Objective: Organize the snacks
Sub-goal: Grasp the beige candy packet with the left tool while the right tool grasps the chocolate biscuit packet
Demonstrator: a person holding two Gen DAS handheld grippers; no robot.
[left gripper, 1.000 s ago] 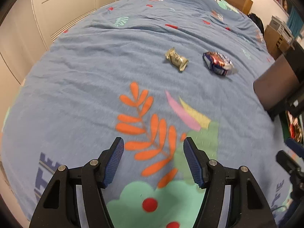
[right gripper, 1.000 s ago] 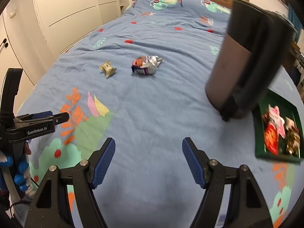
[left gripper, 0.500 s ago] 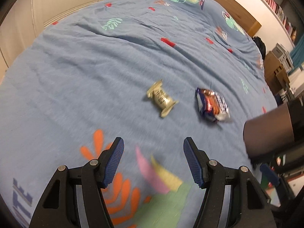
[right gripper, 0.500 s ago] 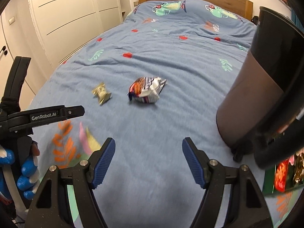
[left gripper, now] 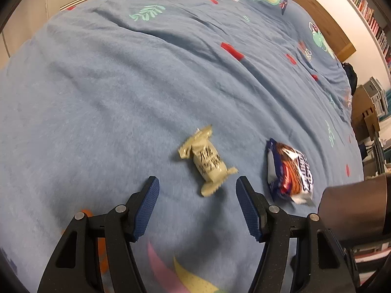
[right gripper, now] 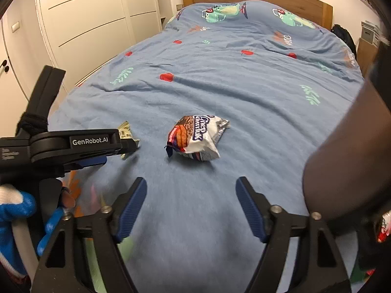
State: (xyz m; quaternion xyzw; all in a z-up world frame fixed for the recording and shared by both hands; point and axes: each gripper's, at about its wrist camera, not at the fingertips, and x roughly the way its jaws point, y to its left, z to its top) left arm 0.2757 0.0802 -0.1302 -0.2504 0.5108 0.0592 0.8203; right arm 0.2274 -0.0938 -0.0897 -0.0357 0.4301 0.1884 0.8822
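On the bed (left gripper: 122, 92), the pale gold candy (left gripper: 206, 162) lies just ahead of the left tool (left gripper: 198, 190), whose jaws stand apart and empty, while the blue-and-white snack packet (right gripper: 198, 138) lies mid-bed ahead of the right tool (right gripper: 190, 190), likewise apart and empty.

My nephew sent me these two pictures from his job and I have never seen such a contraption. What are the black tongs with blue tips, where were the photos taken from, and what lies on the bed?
No robot here: a person holds a two-finger gripper in each hand, and each carries a fisheye camera looking along its fingers. One picture comes from the left gripper, the other from the right gripper. Both are open and hold nothing. On the blue bedspread lie a beige wrapped candy, just ahead of the left fingers, and a blue-and-white snack packet ahead of the right ones.
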